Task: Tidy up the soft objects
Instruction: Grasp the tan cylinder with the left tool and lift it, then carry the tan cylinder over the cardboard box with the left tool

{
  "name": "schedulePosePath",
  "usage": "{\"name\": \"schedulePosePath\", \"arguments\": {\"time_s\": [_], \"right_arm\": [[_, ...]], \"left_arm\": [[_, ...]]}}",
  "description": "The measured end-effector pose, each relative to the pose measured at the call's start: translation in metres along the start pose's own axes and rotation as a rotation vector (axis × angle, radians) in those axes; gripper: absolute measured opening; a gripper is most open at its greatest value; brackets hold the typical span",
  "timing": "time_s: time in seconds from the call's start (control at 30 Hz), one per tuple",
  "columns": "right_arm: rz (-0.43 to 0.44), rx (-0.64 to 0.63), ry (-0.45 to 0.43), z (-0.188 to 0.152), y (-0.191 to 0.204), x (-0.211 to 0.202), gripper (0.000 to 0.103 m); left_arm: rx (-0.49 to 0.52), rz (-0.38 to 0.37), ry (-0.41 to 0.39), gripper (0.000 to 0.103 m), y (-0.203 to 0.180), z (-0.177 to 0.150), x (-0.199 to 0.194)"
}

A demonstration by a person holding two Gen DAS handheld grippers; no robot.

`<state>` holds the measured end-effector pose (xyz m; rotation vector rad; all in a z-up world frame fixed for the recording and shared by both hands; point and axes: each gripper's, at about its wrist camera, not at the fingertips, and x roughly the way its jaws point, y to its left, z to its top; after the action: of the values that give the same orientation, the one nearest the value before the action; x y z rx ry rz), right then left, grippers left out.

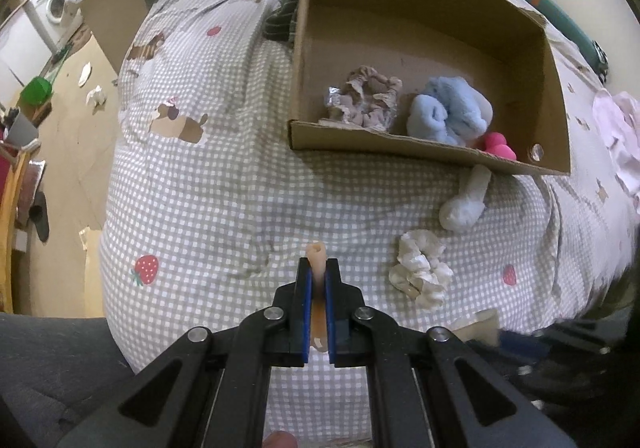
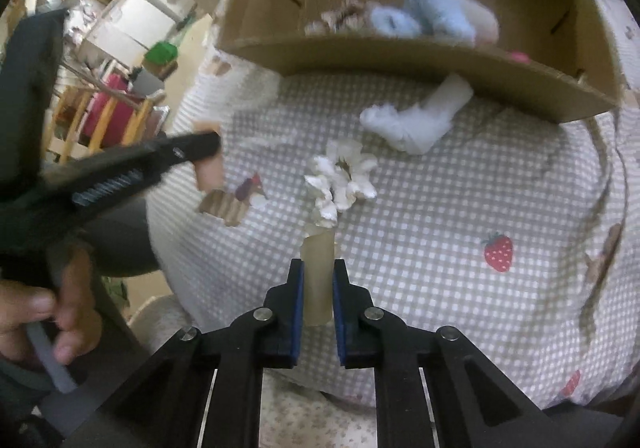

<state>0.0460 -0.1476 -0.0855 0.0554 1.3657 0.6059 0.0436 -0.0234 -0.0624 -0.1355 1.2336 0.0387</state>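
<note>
My left gripper (image 1: 317, 268) is shut on a peach soft tube (image 1: 317, 254) that sticks out past the blue pads, above the checked bedspread (image 1: 224, 188). In the right wrist view the left gripper (image 2: 200, 146) reaches in from the left with the peach tube (image 2: 210, 172) hanging from it. My right gripper (image 2: 318, 268) is shut on a pale beige soft roll (image 2: 318, 280), just short of a white scrunchie (image 2: 340, 180). Beyond lies a white fluffy sock (image 2: 416, 120) against the cardboard box (image 2: 400, 64). The box (image 1: 400, 146) holds a beige scrunchie (image 1: 366, 100), a blue fluffy piece (image 1: 448, 114) and a pink sponge (image 1: 500, 144).
A dark green cloth (image 1: 286, 12) lies behind the box's left wall. Pale pink fabric (image 1: 618, 136) sits at the right of the bed. The bed's left edge drops to a floor with a green bin (image 1: 36, 90), paper scraps and furniture. A person's hand (image 2: 48, 312) grips the left handle.
</note>
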Motion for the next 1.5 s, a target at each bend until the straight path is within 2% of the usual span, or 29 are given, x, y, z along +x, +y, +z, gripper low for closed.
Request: {"name": "schedulePosePath", "arguments": {"time_s": [0.13, 0.3, 0.47, 0.63, 0.9, 1.03, 1.17, 1.37, 1.5], "right_arm": [[-0.011, 0.035, -0.114, 0.003, -0.003, -0.025, 0.015], [-0.012, 0.059, -0.153, 0.007, -0.008, -0.035, 0.015], [0.006, 0.064, -0.24, 0.008, -0.012, -0.059, 0.015], [0.036, 0.103, -0.369, 0.018, -0.018, -0.099, 0.015], [0.02, 0.105, -0.514, 0.054, -0.029, -0.157, 0.015], [0.006, 0.11, -0.549, 0.071, -0.038, -0.166, 0.015], [-0.006, 0.128, -0.563, 0.085, -0.053, -0.16, 0.015], [-0.001, 0.203, -0.539, 0.096, -0.081, -0.131, 0.015], [0.019, 0.269, -0.481, 0.097, -0.098, -0.106, 0.015]], "left_arm": [[0.026, 0.022, -0.025, 0.005, -0.004, 0.0, -0.002], [0.024, 0.04, -0.031, 0.005, -0.002, 0.0, 0.001], [0.019, 0.043, -0.089, 0.005, 0.0, 0.005, -0.011], [-0.004, -0.01, -0.173, 0.005, -0.003, 0.027, -0.048], [0.073, -0.079, -0.297, 0.005, -0.024, 0.077, -0.102], [0.113, -0.086, -0.328, 0.006, -0.034, 0.102, -0.109], [0.148, -0.078, -0.326, 0.006, -0.042, 0.12, -0.098], [0.173, -0.082, -0.286, 0.006, -0.048, 0.131, -0.059], [0.166, -0.106, -0.237, 0.006, -0.047, 0.127, -0.025]]}}
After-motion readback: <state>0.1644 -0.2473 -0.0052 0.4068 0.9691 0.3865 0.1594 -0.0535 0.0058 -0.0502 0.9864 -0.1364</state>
